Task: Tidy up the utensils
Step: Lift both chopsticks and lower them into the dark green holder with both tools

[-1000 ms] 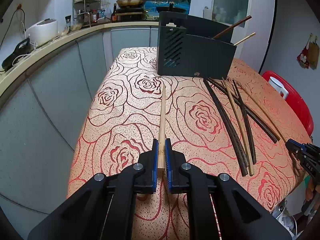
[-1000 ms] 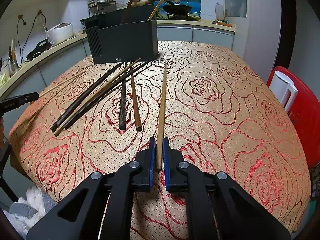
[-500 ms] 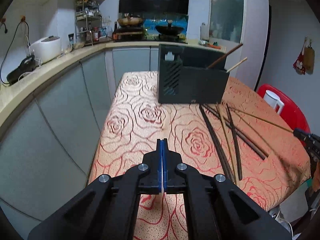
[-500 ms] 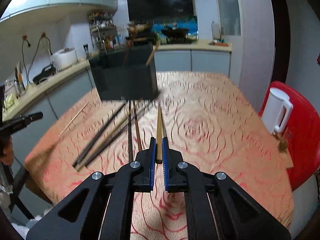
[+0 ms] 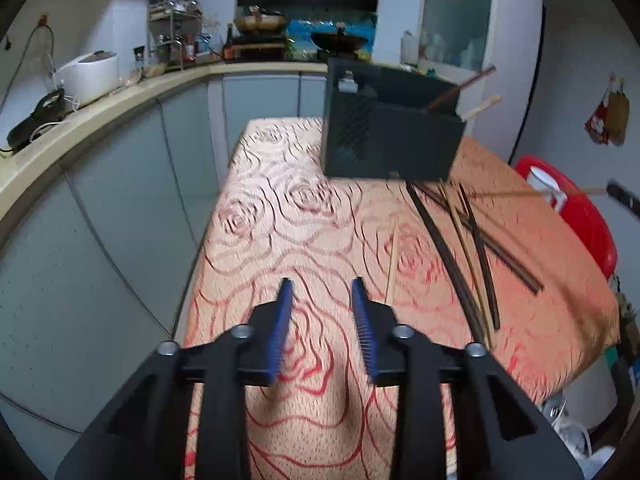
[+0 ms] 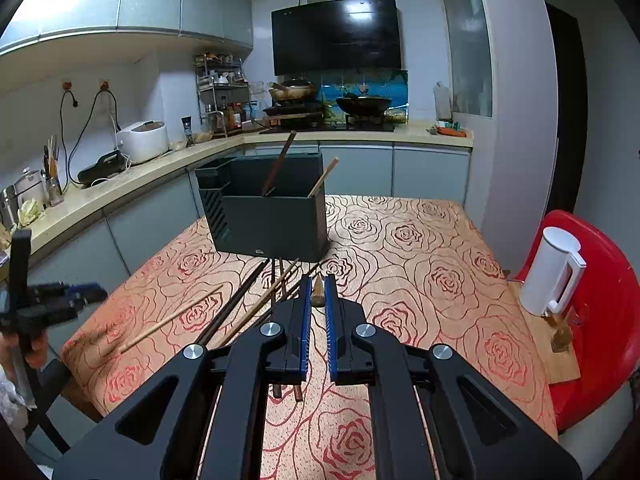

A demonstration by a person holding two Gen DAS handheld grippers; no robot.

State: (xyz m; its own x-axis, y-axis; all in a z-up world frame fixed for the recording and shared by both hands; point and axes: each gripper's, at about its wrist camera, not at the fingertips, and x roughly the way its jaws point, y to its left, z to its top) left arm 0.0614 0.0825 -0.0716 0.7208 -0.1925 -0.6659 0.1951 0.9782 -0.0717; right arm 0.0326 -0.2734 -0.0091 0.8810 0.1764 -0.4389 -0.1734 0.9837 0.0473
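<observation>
Right, two chopsticks stand in the dark holder (image 6: 272, 216) at twelve o'clock. My right gripper (image 6: 318, 300) is clamped on a pale chopstick (image 6: 318, 294). My left gripper (image 5: 322, 296), jaws just opening, holds nothing. Loose chopsticks (image 5: 460, 248) at two o'clock remain on the tablecloth (image 5: 280, 220).

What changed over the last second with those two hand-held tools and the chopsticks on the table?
The left tool has just opened and let go of its light chopstick, which now lies on the tablecloth. The right tool, shut on another light chopstick, lifted it off the table. The dark holder and the loose chopsticks stayed put.
</observation>
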